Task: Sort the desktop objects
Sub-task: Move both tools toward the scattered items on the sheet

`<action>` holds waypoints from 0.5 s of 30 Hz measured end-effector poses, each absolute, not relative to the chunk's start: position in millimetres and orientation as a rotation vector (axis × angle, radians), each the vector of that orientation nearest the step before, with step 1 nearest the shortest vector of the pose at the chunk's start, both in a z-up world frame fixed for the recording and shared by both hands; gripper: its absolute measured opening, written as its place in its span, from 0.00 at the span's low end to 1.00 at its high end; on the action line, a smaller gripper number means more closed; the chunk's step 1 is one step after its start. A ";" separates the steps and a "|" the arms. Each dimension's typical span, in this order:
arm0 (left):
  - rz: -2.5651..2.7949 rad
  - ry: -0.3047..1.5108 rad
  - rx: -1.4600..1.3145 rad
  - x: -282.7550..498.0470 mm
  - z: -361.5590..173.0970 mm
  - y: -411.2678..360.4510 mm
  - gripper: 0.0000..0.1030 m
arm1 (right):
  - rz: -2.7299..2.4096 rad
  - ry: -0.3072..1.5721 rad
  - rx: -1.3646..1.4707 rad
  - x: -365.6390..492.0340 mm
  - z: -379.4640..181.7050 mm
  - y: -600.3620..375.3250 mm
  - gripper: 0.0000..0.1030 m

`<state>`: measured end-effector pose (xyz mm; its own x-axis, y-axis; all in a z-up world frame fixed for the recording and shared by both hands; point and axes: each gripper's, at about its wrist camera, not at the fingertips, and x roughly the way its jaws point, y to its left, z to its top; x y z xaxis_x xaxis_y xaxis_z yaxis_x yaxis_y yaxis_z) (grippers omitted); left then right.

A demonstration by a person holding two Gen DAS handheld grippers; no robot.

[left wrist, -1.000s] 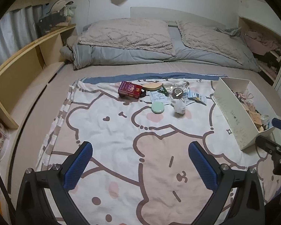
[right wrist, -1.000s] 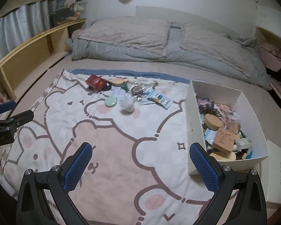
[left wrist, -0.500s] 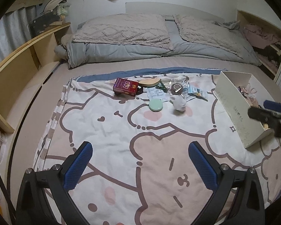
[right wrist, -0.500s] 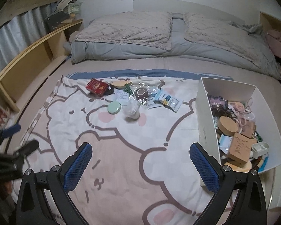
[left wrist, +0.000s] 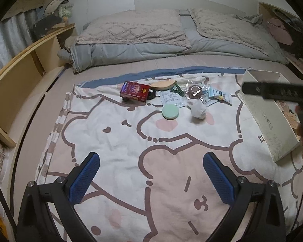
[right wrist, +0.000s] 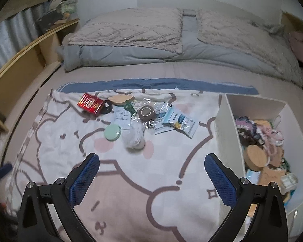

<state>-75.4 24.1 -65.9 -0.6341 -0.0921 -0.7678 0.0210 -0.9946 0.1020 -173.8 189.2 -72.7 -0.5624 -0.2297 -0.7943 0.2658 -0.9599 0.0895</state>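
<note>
Both the left gripper (left wrist: 151,179) and the right gripper (right wrist: 152,179) hang with jaws spread wide and empty above the cartoon blanket (right wrist: 131,181), likely because nothing has been chosen yet. The loose items lie bunched well ahead of the right gripper: red box (right wrist: 89,102), green round case (right wrist: 112,132), white crumpled wad (right wrist: 134,139), tape roll (right wrist: 147,113), blue packet (right wrist: 180,121). The white sorting box (right wrist: 228,133), already part full, sits to its right, and bare blanket between fingers and pile leaves an unobstructed approach, with the box's near wall the only edge to clear.

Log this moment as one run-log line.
left gripper: open, empty | right gripper: open, empty | loose items incl. red box: on blanket | white bin: partly filled
</note>
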 end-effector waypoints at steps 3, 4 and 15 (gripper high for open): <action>-2.759 -0.162 1.315 -82.8 -73.3 28.0 1.00 | -2.549 -0.001 1.324 -190.3 -82.4 190.4 1.00; -2.743 -0.184 1.305 -85.0 -75.8 29.1 1.00 | -2.554 -0.011 1.341 -196.8 -87.0 190.8 1.00; -2.670 -0.213 1.266 -127.3 -99.5 19.8 1.00 | -2.498 -0.063 1.465 -236.5 -125.0 184.5 1.00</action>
